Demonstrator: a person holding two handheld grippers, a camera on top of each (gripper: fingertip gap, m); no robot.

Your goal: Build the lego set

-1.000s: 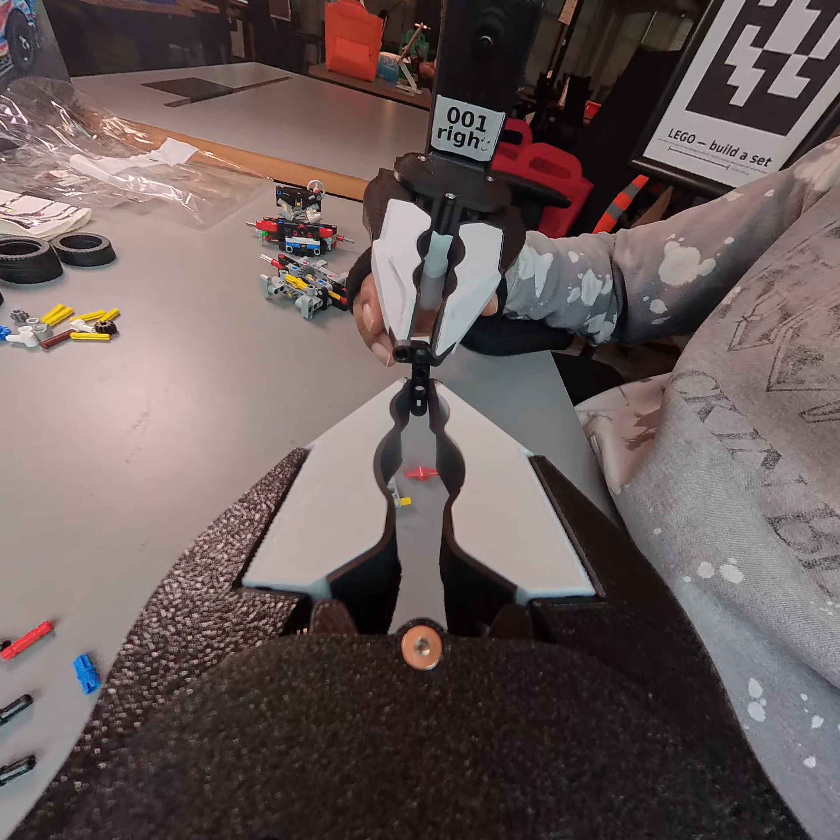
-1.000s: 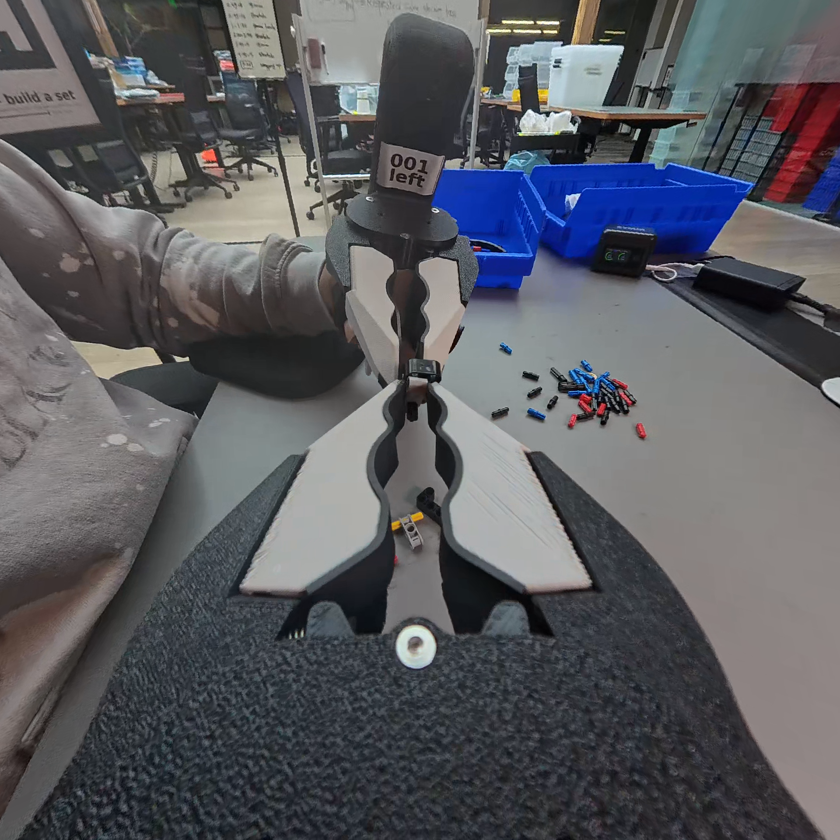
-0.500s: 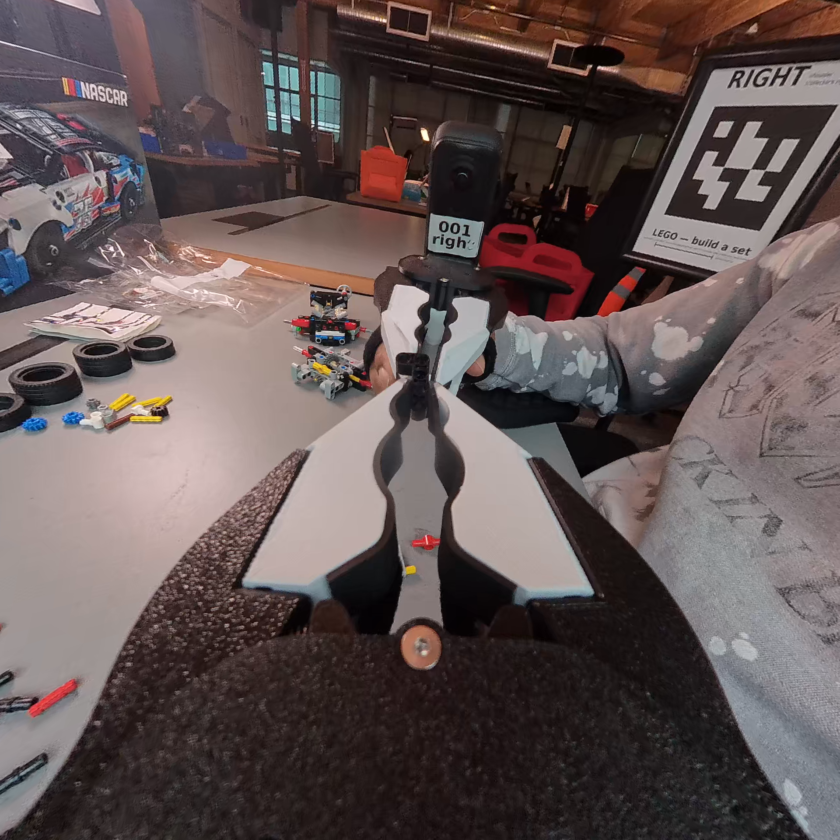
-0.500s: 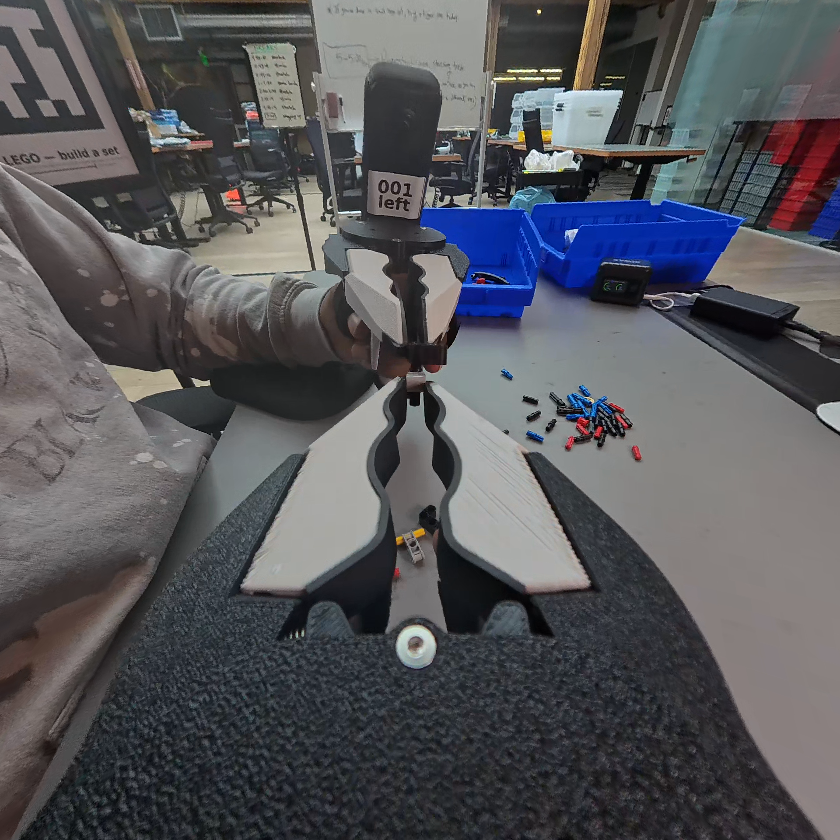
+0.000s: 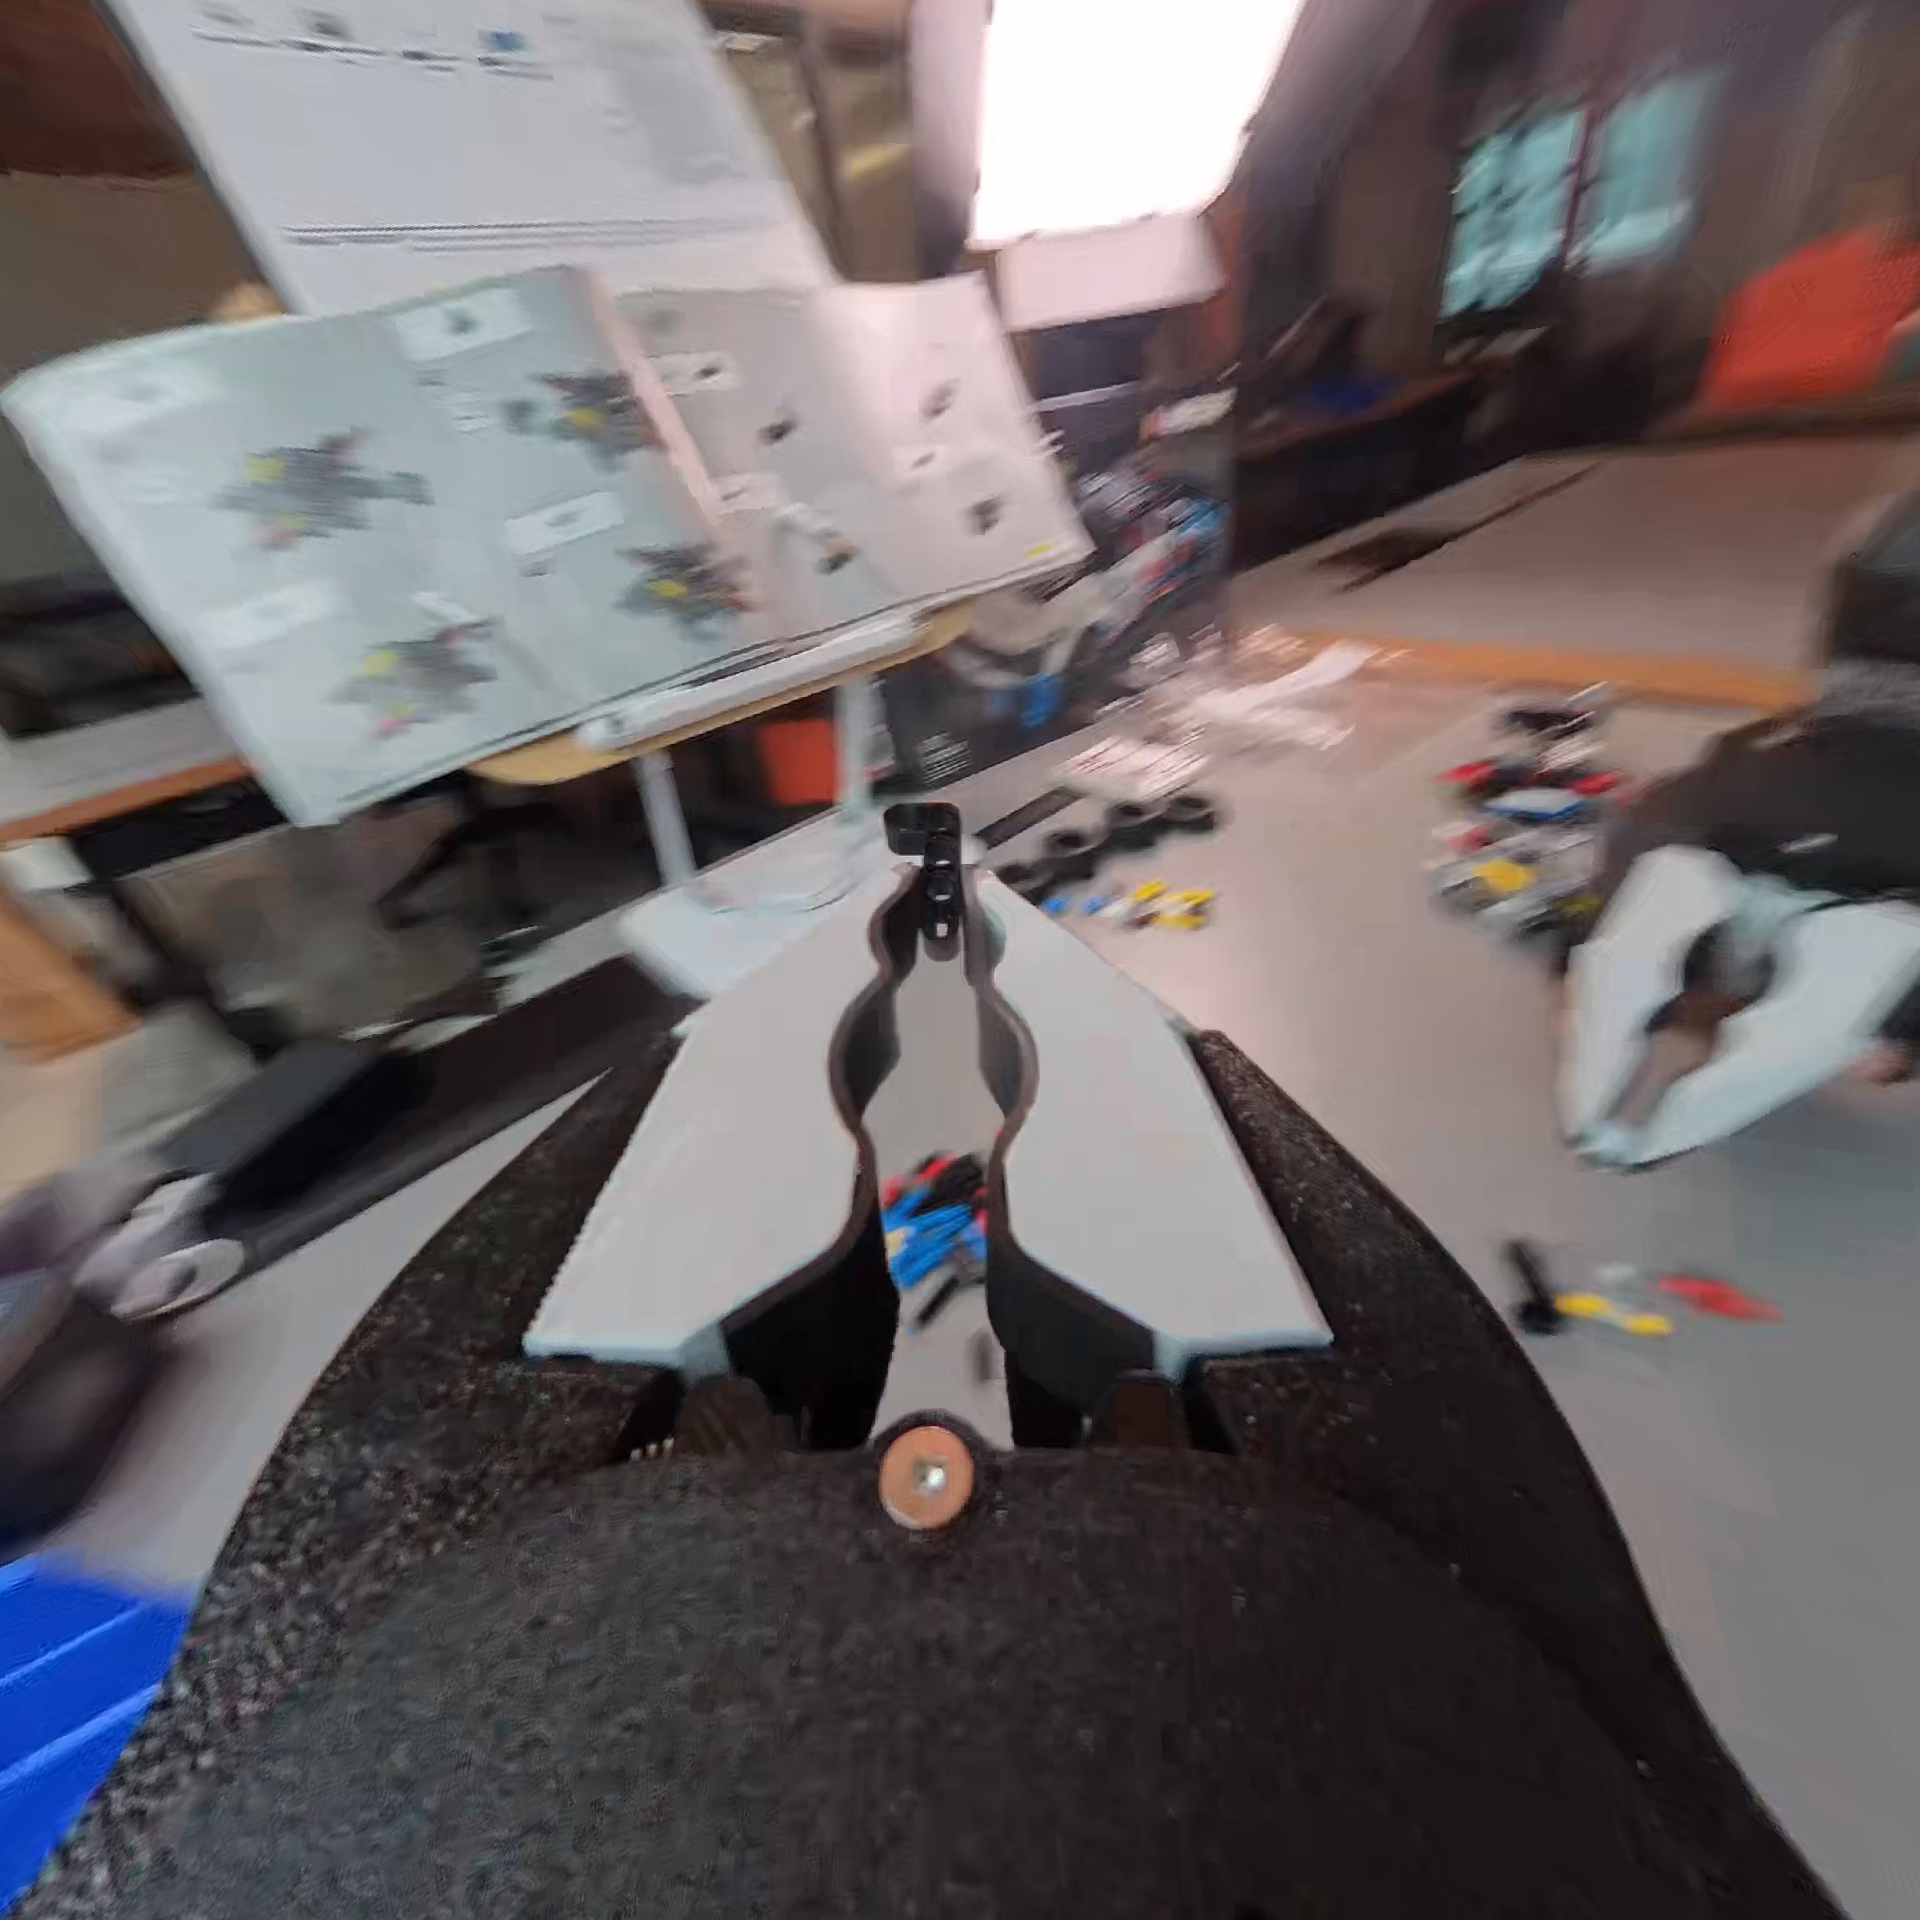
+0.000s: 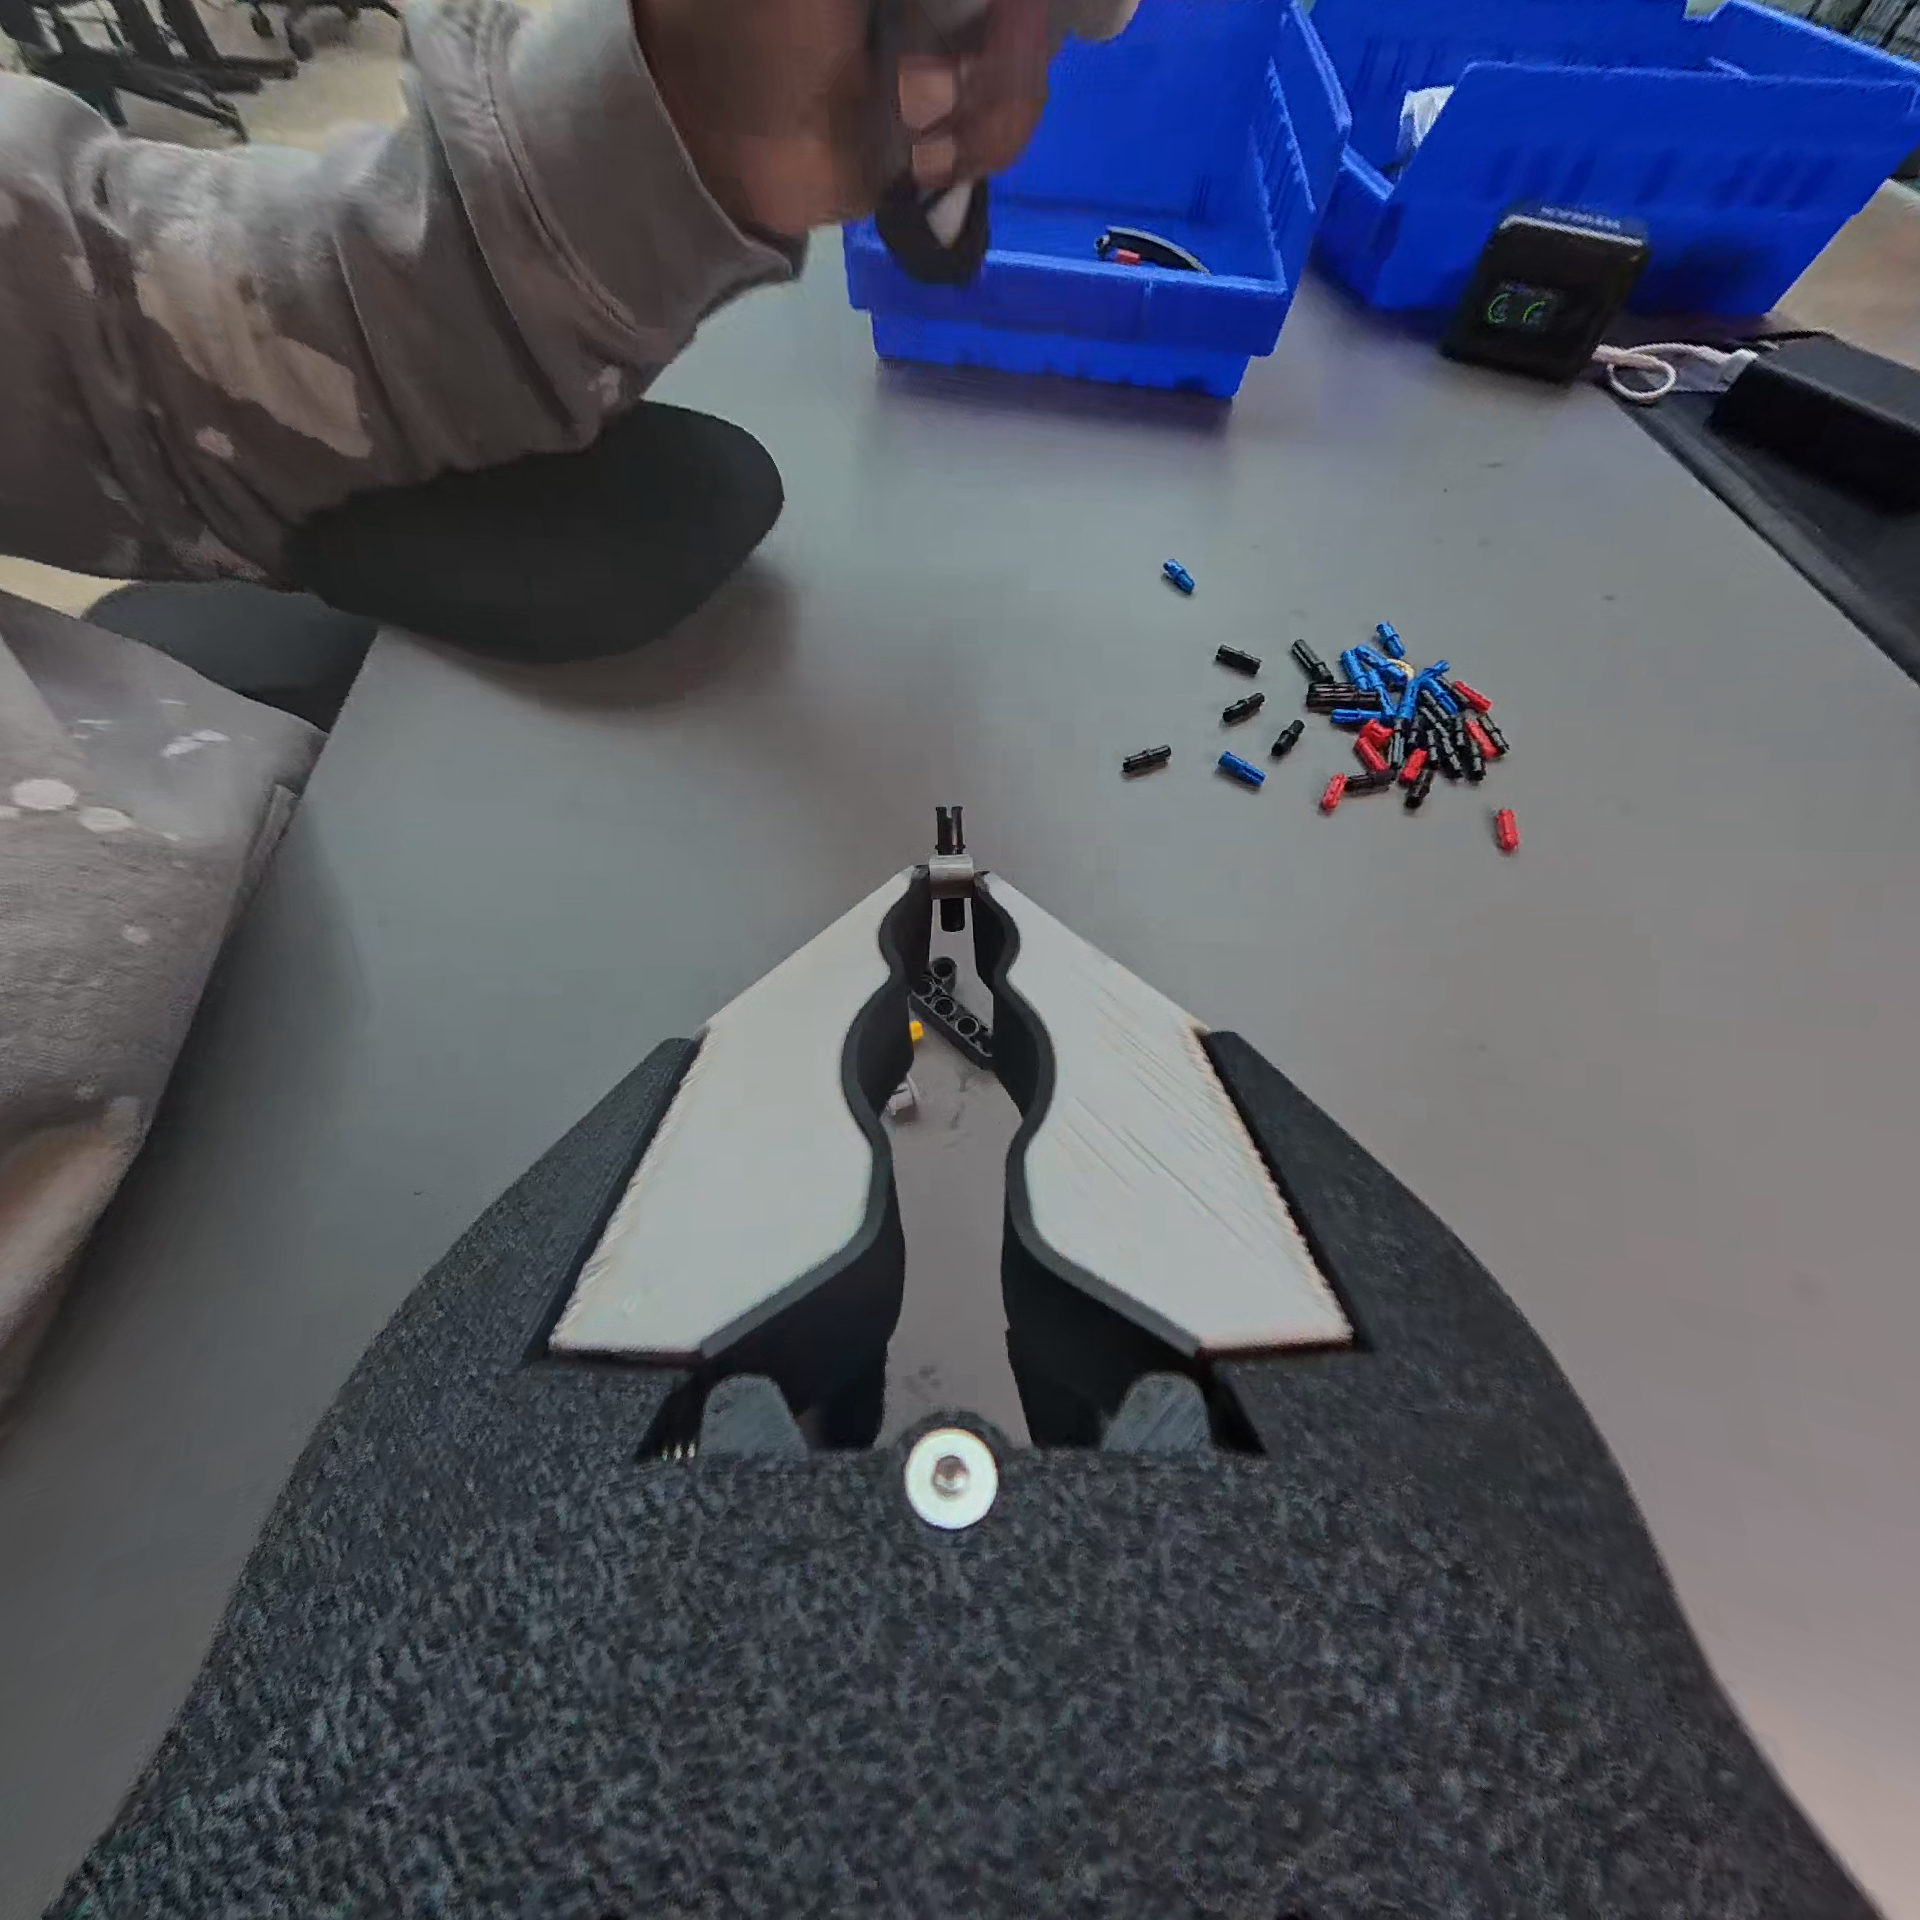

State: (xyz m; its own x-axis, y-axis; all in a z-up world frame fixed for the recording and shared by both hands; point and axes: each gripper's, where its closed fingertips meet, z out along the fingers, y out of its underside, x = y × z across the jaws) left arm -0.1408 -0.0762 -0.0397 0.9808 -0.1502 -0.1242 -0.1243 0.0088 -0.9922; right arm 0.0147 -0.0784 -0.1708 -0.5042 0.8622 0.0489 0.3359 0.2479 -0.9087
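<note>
My left gripper (image 5: 940, 896) is shut on a thin black lego beam (image 5: 928, 847) that sticks up past its tips. It is held in the air, facing an open instruction booklet (image 5: 499, 499) on a stand. My right gripper (image 6: 948, 885) is shut on a small grey connector (image 6: 949, 869) with a black pin (image 6: 948, 828) poking forward, low over the grey table (image 6: 727, 831). The right gripper also shows blurred at the right of the left wrist view (image 5: 1714, 1023). A black beam (image 6: 951, 1013) lies on the table under the right fingers.
A pile of blue, black and red pins (image 6: 1397, 717) lies ahead right. Two blue bins (image 6: 1091, 291) and a black device (image 6: 1538, 296) stand behind. A sleeved arm (image 6: 364, 312) crosses top left. Tyres (image 5: 1117, 821), partial assemblies (image 5: 1507, 831) and loose parts (image 5: 1621, 1311) lie right of the booklet. The left gripper's tips are roughly 20 cm from the right gripper's.
The two grippers were tip to tip and have come apart. The left one has swung left to face the booklet, still holding the black beam. The right one now points down at the table.
</note>
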